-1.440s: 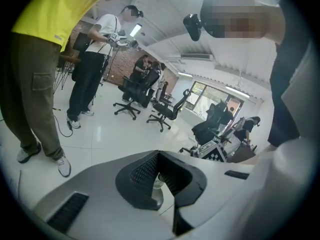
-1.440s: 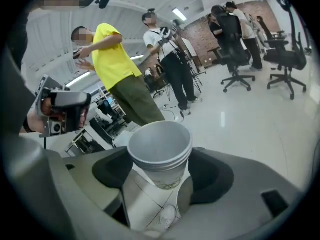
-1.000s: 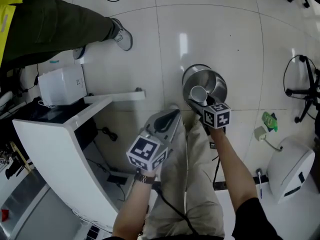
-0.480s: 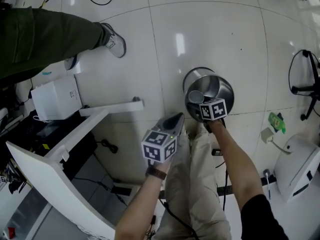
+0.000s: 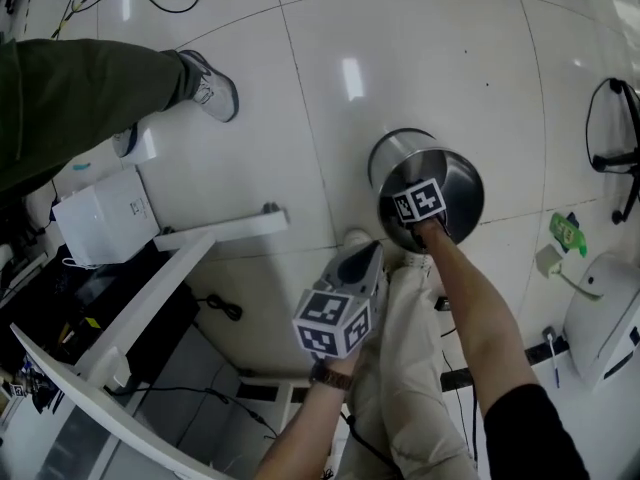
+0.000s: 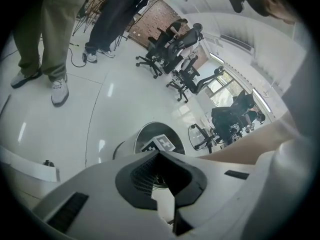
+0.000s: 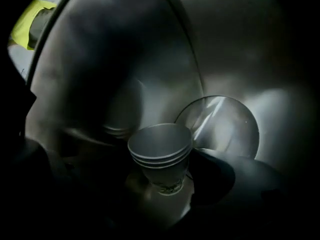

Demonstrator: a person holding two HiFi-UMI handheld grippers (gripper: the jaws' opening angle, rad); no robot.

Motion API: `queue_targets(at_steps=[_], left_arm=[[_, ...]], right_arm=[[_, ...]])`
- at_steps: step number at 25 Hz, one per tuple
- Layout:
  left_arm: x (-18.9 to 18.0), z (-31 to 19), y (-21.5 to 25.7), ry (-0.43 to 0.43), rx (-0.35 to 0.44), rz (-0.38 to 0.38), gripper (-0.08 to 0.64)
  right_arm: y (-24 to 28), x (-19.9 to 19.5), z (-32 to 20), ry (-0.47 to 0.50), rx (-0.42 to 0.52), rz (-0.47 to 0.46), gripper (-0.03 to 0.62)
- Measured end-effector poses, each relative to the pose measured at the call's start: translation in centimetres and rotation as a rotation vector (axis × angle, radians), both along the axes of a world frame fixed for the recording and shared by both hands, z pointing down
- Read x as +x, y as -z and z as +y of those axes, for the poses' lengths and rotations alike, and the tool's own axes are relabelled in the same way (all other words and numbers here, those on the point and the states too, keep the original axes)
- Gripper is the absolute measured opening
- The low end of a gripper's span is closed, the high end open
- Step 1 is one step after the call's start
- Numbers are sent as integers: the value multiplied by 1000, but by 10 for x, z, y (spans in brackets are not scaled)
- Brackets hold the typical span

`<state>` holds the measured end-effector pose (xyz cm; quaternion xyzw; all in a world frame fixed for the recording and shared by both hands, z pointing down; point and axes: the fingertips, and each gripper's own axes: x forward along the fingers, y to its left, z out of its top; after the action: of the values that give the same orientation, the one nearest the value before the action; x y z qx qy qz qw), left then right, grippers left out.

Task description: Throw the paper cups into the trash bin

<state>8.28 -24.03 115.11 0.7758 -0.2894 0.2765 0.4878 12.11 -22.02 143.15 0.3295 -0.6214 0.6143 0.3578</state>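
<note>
A round steel trash bin (image 5: 455, 173) stands on the white tiled floor. My right gripper reaches down into its mouth, so the head view shows only its marker cube (image 5: 418, 200). In the right gripper view, the right gripper (image 7: 161, 179) is shut on a stack of nested paper cups (image 7: 160, 151), mouths facing the camera, low inside the dark bin near its shiny bottom (image 7: 225, 126). My left gripper (image 5: 367, 255) hangs beside the bin, jaws together and empty. In the left gripper view, the left gripper (image 6: 159, 154) points at the bin (image 6: 145, 134).
A white desk (image 5: 150, 298) with cables under it stands at the left, a white box (image 5: 100, 213) beyond it. Another person's shoe (image 5: 212, 88) is at the upper left. An office chair base (image 5: 615, 153) and a white device (image 5: 600, 318) stand at the right.
My right gripper has sunk with the cups from above the rim down into the bin. The left gripper has dropped lower beside the bin.
</note>
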Motion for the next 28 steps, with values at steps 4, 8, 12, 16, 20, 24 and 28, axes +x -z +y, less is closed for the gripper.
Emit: queue_targets(at_steps=[4,8,12,16,20,24,28], left_arm=[[12,11,-5,-48,-13,27,0],[4,15,-2,-58,-35,16,0],[3,7,15,-53,-26,7,0],[-4,-17,65,-13,16,18,0],[-12,-22,142,-4,61,19,0],[-19,-7,204,-42,104,-14,0],[-15,-26,274,-40,234,17,0]], right_arm=[[-18,15,2,26,-42,67,367],[-6,11,-2,51,-2,90,367],[17,21,7,40,-10,93,367],[80,36,-17,-57,145,161,365],[192,45,-18,-109,346,201,327],[291,30,15,-138,365,142,301],[409,10,-18,-183,562,85,279]])
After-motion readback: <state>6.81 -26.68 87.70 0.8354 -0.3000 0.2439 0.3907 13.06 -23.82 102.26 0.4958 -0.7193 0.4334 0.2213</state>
